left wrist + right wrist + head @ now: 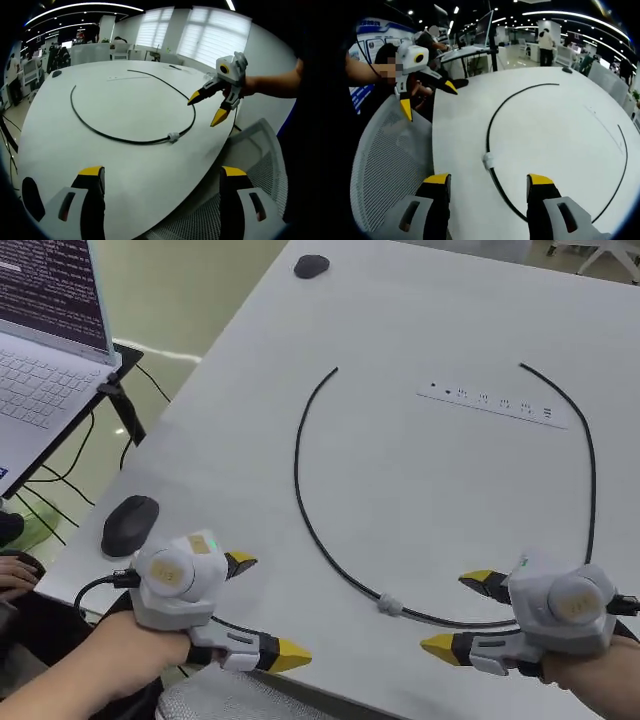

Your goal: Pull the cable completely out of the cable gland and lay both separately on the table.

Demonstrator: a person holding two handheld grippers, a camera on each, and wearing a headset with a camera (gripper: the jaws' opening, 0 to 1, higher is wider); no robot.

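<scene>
A long black cable (pixel 297 475) lies in a wide U on the white table (pixel 420 470), threaded through a small white cable gland (pixel 389 605) near the table's front edge. The gland (pixel 173 136) and cable (pixel 100 131) appear in the left gripper view, and the gland (pixel 488 160) with the cable (pixel 492 120) in the right gripper view. My left gripper (pixel 268 608) hovers open at the front left edge, empty. My right gripper (pixel 456 612) hovers open just right of the gland, empty, apart from the cable.
A white power strip (pixel 492 403) lies at the back right, inside the cable's curve. A dark mouse (pixel 130 524) sits at the table's left edge and another dark object (pixel 311 266) at the far end. A laptop (pixel 40 350) stands on a stand to the left.
</scene>
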